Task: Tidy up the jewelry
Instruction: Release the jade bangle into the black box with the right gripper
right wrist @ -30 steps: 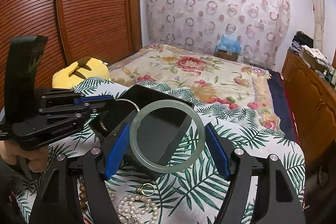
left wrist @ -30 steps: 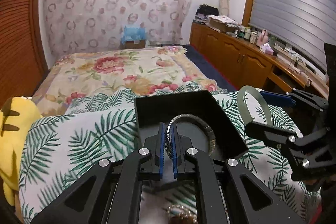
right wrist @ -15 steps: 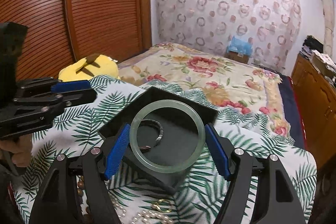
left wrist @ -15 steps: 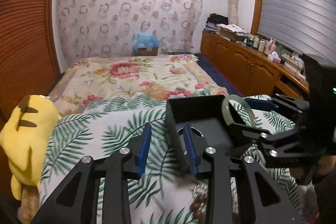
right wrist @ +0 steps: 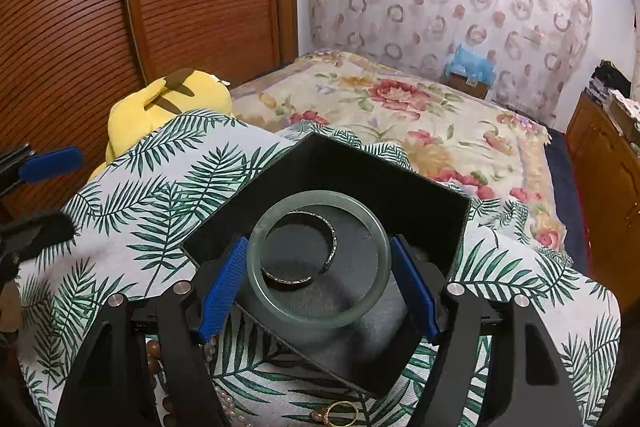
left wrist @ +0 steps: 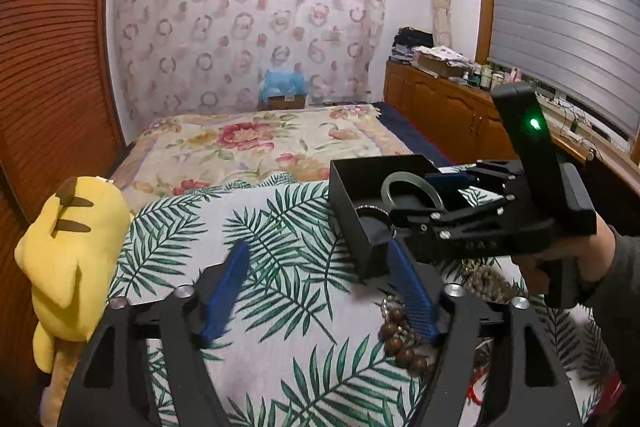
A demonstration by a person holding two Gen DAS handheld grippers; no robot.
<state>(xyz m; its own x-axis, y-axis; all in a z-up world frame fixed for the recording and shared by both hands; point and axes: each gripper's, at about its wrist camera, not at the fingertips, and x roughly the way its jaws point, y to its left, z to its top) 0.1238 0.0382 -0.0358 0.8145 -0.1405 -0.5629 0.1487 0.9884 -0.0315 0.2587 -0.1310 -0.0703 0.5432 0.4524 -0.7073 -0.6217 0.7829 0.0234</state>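
Observation:
A black open jewelry box sits on a palm-leaf cloth. My right gripper is shut on a pale green jade bangle and holds it over the inside of the box. A dark metal cuff bracelet lies on the box floor under the bangle. My left gripper is open and empty, left of the box. The right gripper with the bangle shows in the left wrist view. Brown wooden beads lie beside the left gripper's right finger.
A pearl strand and a gold ring lie on the cloth in front of the box. A yellow plush toy lies at the cloth's left edge. A floral bed stretches behind. Wooden cabinets stand at right.
My left gripper let go of the cuff bracelet in the box, opened and drew back to the left. My right gripper brought the jade bangle down over the box.

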